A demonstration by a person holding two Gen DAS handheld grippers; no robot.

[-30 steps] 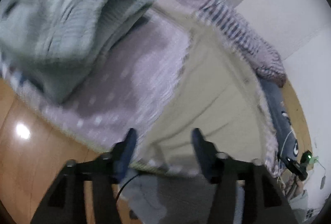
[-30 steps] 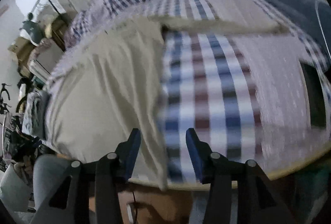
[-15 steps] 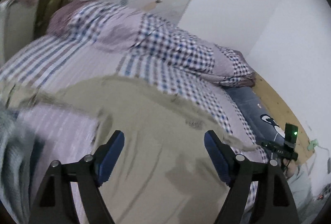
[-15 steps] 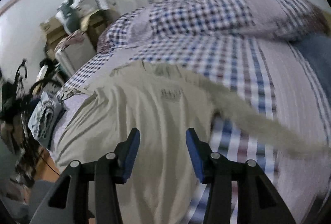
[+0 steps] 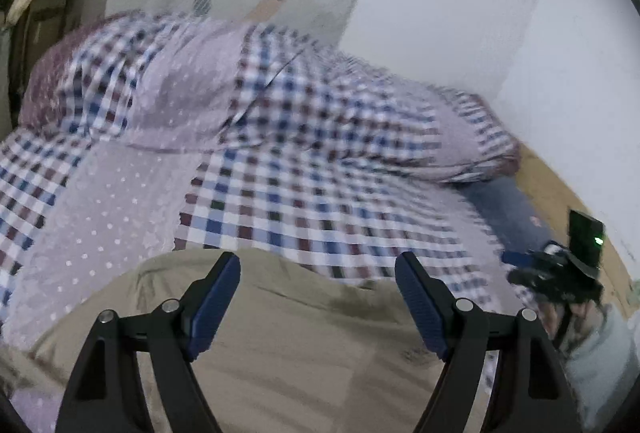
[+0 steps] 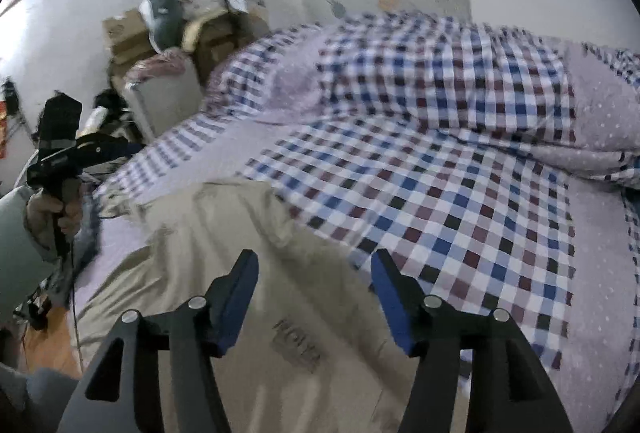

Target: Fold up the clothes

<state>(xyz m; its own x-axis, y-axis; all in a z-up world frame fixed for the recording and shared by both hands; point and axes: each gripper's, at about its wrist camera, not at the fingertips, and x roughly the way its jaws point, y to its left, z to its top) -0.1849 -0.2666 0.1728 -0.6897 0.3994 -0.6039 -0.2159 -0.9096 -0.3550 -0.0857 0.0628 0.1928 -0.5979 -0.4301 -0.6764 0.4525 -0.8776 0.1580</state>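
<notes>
Your left gripper (image 5: 318, 299) is spread wide and holds nothing; your right gripper (image 6: 314, 297) is opening, nothing between its blue pads (image 6: 236, 303); both hover over a beige garment (image 6: 224, 273) lying flat at the bed's (image 6: 500, 233) near edge; a rumpled checked duvet (image 5: 320, 105) lies along the far edge.

Beige garment (image 6: 208, 273) lies spread, creased, on the checked bedspread (image 6: 460, 217)

The checked bed (image 6: 460, 217) lies flat and open beyond the beige garment (image 6: 224, 257); a bunched quilt (image 6: 440, 81) blocks its far side.
</notes>
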